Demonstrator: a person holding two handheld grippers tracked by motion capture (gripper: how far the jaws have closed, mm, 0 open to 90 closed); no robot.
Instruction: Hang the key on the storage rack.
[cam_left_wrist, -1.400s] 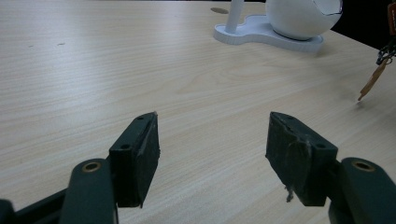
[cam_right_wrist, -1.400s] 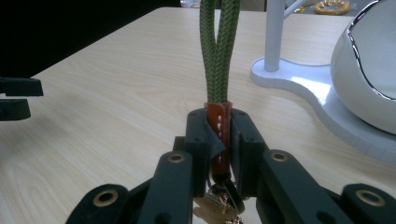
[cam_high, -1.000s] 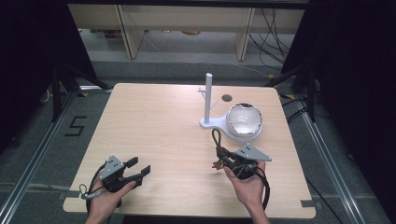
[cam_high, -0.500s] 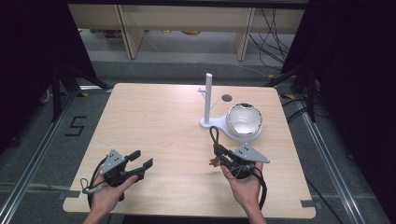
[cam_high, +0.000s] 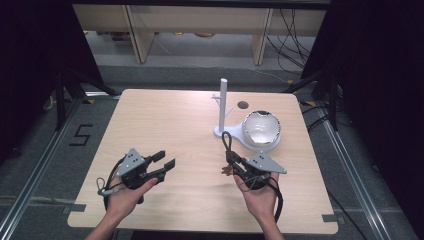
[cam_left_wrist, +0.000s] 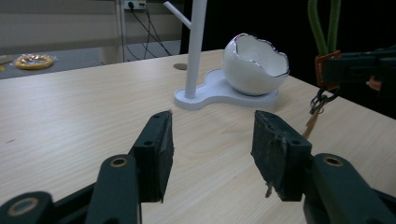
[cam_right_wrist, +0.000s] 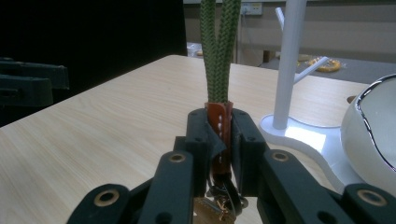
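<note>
A green braided cord loop (cam_right_wrist: 219, 46) with a brown leather tab (cam_right_wrist: 218, 122) and metal rings stands up from my right gripper (cam_right_wrist: 219, 126), which is shut on the tab. In the high view that gripper (cam_high: 231, 162) is at the table's front right, with the cord (cam_high: 227, 142) pointing away towards a white stand. The stand has an upright post (cam_high: 223, 102) with side pegs and a white eggshell-shaped bowl (cam_high: 261, 127) on its base. My left gripper (cam_high: 165, 160) hovers at the front left, open and with nothing between its fingers (cam_left_wrist: 156, 149).
The light wooden table (cam_high: 165, 120) has a small round hole (cam_high: 243, 105) behind the stand. Wooden shelving and cables lie on the floor beyond the far edge. Dark curtains flank both sides. A yellow ring (cam_left_wrist: 32, 60) lies past the table.
My left gripper has moved forward, away from the person, and stays open. The right gripper has barely shifted and still holds the cord.
</note>
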